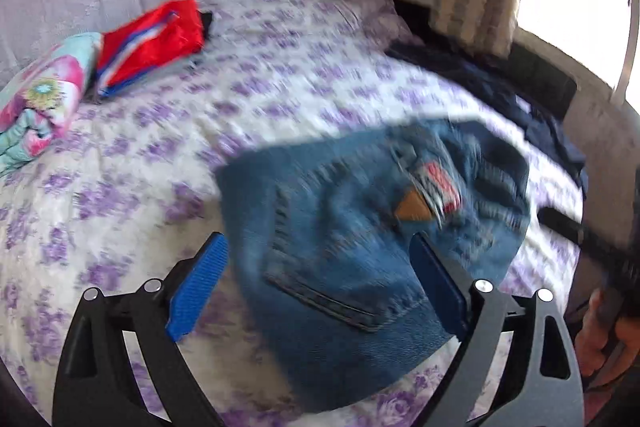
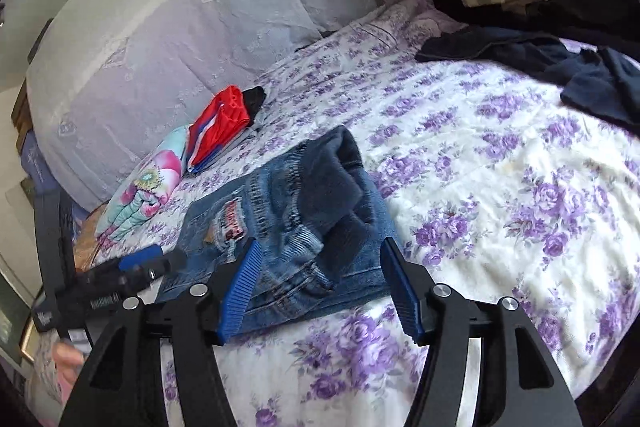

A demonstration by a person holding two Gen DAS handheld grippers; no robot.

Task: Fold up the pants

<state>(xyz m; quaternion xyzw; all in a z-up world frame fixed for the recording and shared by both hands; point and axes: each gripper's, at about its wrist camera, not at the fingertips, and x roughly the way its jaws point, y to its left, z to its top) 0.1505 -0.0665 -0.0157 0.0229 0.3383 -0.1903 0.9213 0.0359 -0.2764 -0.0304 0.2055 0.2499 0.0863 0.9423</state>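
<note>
Jeans (image 1: 360, 235) lie folded on the floral bedspread (image 1: 120, 187), just ahead of both grippers. Left gripper (image 1: 320, 287) stands wide open, holding nothing. Right gripper (image 2: 320, 291) is open too, its pads clear of the denim. Folded clothes (image 2: 216, 131) sit beyond, to the left.

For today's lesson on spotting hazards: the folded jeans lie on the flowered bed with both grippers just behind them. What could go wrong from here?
1. The jeans lie near the bed's front edge; a nudge may slide them off.
2. Their dark lining bulges on top, so the fold may spring open.
3. The open left gripper and right gripper straddle the denim; pulling back carelessly might snag it.
</note>
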